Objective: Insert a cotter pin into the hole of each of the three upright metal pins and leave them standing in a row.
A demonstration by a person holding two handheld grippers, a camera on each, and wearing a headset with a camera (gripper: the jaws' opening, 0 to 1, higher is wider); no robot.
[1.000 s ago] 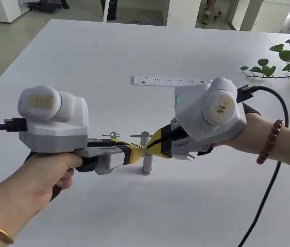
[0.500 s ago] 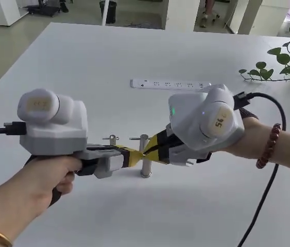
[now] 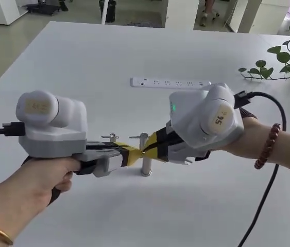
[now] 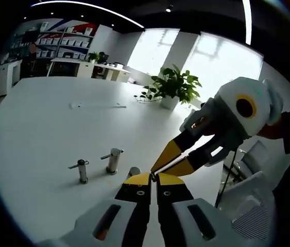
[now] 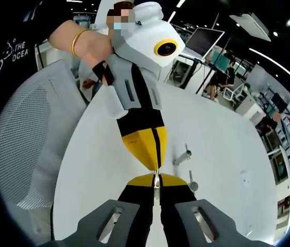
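Evidently right gripper (image 5: 156, 179) pinches a thin silvery cotter pin (image 5: 156, 189); left gripper (image 4: 153, 178) jaws closed.

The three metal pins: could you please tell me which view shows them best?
The left gripper view: two metal pins stand clear, and the third peeks beside the left fingers. The head view shows one pin, the others mostly behind the left gripper. The right gripper view shows two, small.
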